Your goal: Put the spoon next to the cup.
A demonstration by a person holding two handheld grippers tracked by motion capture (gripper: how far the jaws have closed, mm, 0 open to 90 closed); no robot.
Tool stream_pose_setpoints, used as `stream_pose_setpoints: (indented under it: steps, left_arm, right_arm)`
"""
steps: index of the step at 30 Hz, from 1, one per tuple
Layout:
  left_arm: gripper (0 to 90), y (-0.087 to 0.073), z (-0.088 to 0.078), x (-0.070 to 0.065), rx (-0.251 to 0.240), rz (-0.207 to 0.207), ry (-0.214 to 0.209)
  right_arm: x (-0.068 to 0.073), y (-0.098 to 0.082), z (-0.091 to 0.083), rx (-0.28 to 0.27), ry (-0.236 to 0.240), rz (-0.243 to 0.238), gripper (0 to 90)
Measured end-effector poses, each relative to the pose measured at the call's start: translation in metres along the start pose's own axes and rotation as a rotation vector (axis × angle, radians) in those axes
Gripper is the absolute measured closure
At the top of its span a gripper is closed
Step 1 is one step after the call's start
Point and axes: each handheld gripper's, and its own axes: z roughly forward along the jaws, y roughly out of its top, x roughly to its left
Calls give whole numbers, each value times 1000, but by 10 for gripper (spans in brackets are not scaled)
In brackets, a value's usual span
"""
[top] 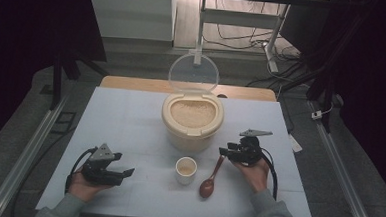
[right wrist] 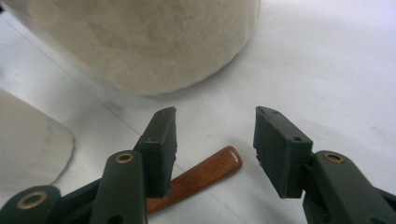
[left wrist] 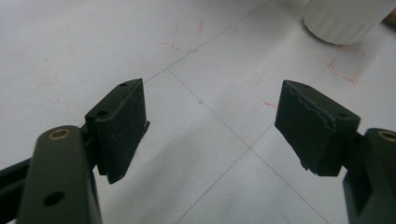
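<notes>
The spoon is glossy brown wood — smooth. The rice bin looks like matt cream plastic, its lid clear. The worktop is matt white.

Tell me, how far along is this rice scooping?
Done: the rice bin's lid stands open, rice showing inside. In hand: nothing; the wooden spoon lies on the table beside the cup, its handle tip between the right gripper's open jaws. The left gripper waits open. Whether the cup holds rice is unclear.
</notes>
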Motion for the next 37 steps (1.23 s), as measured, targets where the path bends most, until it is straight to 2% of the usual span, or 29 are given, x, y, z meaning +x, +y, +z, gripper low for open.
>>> stream_pose_setpoints:
  steps: [8,11,18,25,29,37]
  left_arm:
    - [245,0,0,-1,-1,1,1]
    - [245,0,0,-1,-1,1,1]
    - [245,0,-1,-1,-4,-1,-1]
    - [244,0,-2,-1,-4,-2,-2]
    - [244,0,-2,-1,-3,-2,-2]
    - [244,0,-2,-2,-4,-1,-2]
  right_arm:
    - [4,-8,-24,-30,31,-33,494]
    - [7,-13,-34,-44,57,-47,498]
    - [17,-30,-52,-57,92,-106,492]
    - [18,-43,-67,-68,85,-158,483]
    - [15,-48,-72,-90,92,-152,483]
    - [16,-48,-75,-97,74,-185,483]
